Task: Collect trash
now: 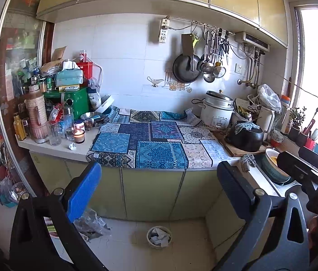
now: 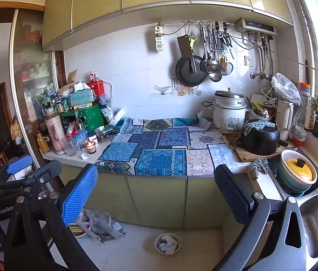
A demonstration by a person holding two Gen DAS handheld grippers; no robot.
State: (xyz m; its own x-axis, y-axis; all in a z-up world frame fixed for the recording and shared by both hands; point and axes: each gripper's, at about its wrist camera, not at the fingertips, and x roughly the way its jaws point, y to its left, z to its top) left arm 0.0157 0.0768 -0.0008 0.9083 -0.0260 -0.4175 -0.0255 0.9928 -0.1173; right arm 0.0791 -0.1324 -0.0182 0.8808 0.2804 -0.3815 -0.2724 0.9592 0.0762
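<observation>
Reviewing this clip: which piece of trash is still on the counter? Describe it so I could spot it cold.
Start at the patchwork cloth covering the counter and go to the bare white strip at its left end. There, in front of the lit candle, lies a small crumpled paper ball. It is the only loose, white, wadded thing there; its neighbours are upright glasses, bottles and jars.

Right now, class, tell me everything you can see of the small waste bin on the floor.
The waste bin is a small round container with a pale rim, standing upright and open-topped on the light floor tiles in front of the green lower cabinets. Crumpled white and grey paper scraps fill it nearly to the rim. It stands apart from the clear plastic bag heaped to its left. Nothing touches it; its material cannot be told.
</observation>
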